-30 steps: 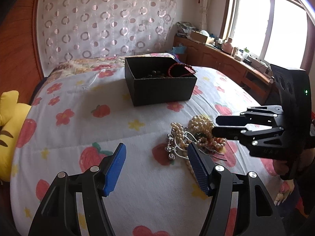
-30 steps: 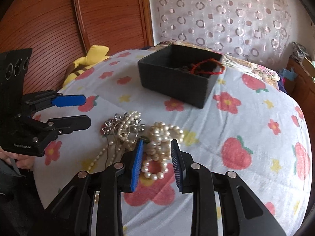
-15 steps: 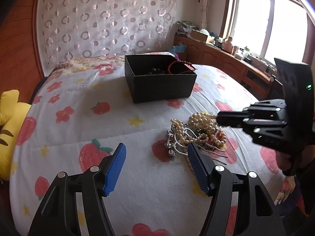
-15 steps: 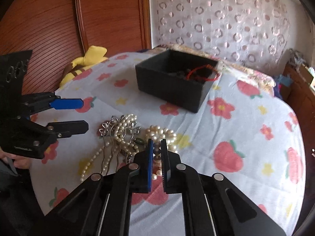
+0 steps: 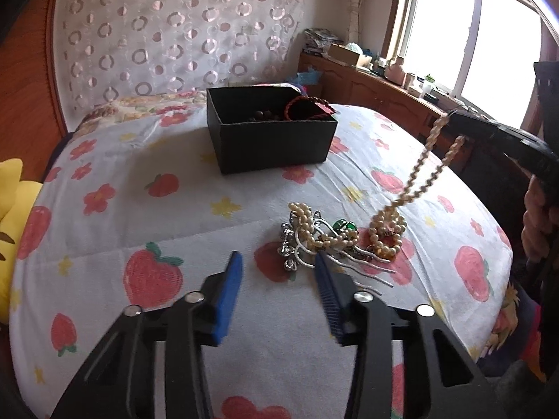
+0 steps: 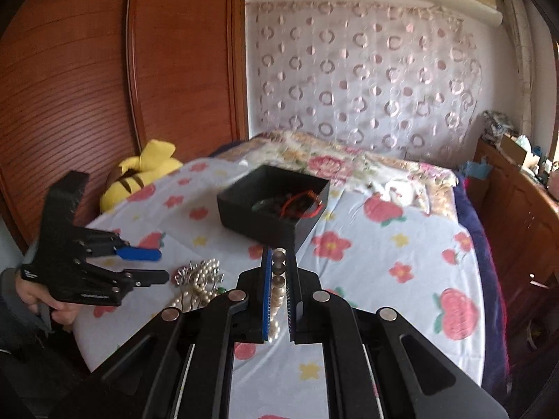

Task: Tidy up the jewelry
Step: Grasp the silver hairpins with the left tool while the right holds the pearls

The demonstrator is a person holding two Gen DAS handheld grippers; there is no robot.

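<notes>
Here, round glossy pearl strand (image 5: 424,174) dangles, beaded.

Left gripper (image 5: 276,267) agape, right gripper (image 6: 279,262) pinched.

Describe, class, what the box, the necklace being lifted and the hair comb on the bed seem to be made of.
Box: probably matte black cardboard; thin, flat, unshiny walls.
Necklace: cream pearl-like beads on a string, with a soft sheen; real or imitation cannot be told. The right claw pinches it.
Hair comb: seemingly silver-coloured metal; shiny curved prongs and glinting ornament.
</notes>
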